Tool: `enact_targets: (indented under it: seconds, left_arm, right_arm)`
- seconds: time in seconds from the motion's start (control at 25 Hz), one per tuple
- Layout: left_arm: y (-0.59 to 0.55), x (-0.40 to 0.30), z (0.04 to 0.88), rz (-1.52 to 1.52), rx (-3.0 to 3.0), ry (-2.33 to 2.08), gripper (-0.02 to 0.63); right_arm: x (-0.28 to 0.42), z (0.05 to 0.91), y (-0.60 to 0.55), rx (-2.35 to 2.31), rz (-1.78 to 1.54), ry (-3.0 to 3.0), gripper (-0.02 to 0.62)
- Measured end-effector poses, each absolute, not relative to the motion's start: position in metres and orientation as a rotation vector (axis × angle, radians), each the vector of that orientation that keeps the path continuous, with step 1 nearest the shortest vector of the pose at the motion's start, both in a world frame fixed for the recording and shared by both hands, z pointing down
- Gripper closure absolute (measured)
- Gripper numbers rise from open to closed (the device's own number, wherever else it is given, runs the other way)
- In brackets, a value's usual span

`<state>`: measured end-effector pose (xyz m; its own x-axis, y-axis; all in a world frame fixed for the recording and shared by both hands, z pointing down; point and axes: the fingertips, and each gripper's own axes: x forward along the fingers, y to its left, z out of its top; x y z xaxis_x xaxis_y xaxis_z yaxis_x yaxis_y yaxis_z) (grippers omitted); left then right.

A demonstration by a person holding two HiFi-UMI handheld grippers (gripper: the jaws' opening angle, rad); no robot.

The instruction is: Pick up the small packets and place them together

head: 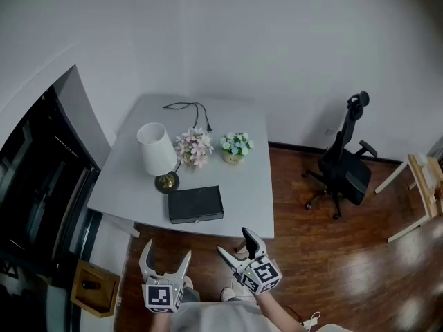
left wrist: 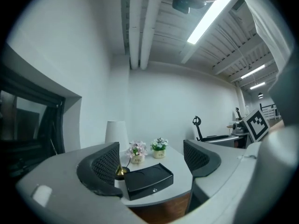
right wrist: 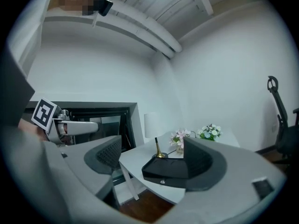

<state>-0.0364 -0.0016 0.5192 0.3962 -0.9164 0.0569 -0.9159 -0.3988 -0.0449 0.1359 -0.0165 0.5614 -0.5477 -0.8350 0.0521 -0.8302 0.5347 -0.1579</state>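
Here, left gripper [head: 166,251], right gripper [head: 235,242] nearer than matte black rectangular box [head: 196,204], ribbed jaws apart, empty. Beyond box on smooth grey table [head: 131,178]: white cone-shade lamp [head: 156,149], pink blossoms [head: 195,146], pale-blue blossoms [head: 236,144]. Packets not discernible.

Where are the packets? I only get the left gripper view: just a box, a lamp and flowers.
Observer: No view shows any. On the table, the head view adds only a cable at the far end.
Operator: Is the right gripper holding something?
Observer: No, its own view shows the jaws apart, with nothing between them.
Operator: What's on the floor?
Observer: A wooden crate by the table's near left corner.
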Motion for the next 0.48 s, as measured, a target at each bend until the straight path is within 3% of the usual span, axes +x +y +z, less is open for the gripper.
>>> enact_targets:
  seconds: [0.48]
  left_arm:
    - [-0.089, -0.091, 0.539, -0.043, -2.742, 1.593, 0.195]
  right_arm:
    - [0.065, 0.635, -0.102, -1.646, -0.450, 2.833, 0.187]
